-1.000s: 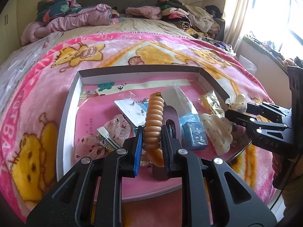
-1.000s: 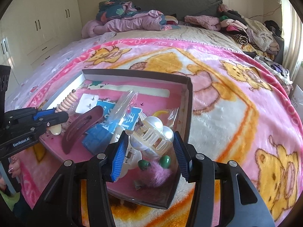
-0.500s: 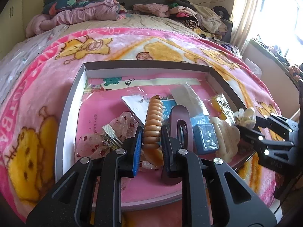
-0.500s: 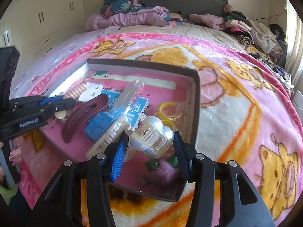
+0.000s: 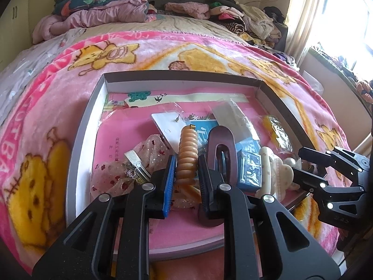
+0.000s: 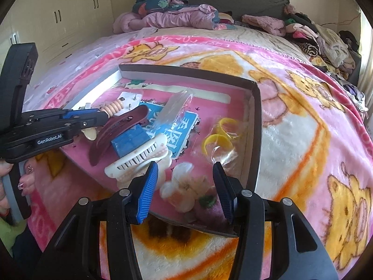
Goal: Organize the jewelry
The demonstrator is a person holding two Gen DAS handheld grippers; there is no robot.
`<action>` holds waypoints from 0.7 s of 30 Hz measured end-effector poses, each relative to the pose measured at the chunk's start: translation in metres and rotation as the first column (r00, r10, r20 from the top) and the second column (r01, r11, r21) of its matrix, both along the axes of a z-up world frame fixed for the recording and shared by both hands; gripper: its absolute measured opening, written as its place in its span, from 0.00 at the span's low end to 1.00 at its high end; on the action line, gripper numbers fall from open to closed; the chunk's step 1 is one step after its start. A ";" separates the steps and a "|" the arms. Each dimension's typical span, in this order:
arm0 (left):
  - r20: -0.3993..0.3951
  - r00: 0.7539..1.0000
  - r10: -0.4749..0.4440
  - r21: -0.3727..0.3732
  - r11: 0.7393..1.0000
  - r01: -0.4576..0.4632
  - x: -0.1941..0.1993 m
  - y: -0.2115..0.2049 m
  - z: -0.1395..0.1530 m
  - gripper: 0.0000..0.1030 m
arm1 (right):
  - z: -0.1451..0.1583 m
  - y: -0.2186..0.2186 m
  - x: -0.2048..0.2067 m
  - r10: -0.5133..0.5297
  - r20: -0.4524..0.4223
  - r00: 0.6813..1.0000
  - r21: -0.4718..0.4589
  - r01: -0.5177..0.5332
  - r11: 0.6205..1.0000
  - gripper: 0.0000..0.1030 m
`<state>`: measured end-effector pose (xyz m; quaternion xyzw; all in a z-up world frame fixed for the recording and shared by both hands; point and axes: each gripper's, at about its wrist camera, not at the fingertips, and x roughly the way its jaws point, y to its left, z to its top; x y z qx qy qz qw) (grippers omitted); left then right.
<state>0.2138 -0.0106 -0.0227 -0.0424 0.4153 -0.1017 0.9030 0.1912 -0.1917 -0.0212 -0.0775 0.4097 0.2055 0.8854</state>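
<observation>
The left tool [image 5: 186, 175] is clamped on the orange beaded clip [image 5: 187, 156] over the box [image 5: 77, 140] on the bed; the right tool [image 6: 184, 186] stands apart above the blurred pearl clip [image 6: 179, 193]. The narrow pinch could let the beaded clip twist free onto the clutter

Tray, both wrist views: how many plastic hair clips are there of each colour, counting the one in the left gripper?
Amber ribbed clip, held in the left gripper: 1
Maroon clip: 1
Cream toothed clip: 1
White pearl clip, blurred: 1
Total: 4
</observation>
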 end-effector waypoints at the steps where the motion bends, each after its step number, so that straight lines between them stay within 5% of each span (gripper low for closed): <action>1: -0.003 1.000 0.000 -0.001 1.000 0.000 0.000 0.000 0.000 0.13 | 0.001 0.000 -0.001 0.001 0.000 1.000 0.001 -0.001 1.000 0.46; 11: -0.010 1.000 0.008 -0.011 1.000 -0.008 -0.008 0.002 0.004 0.34 | 0.010 -0.004 -0.011 -0.006 0.014 1.000 0.002 0.006 1.000 0.53; 21: 0.019 0.999 0.035 -0.016 0.999 -0.035 -0.026 0.007 0.024 0.60 | 0.029 -0.019 -0.026 -0.041 0.073 0.996 0.018 0.040 0.999 0.80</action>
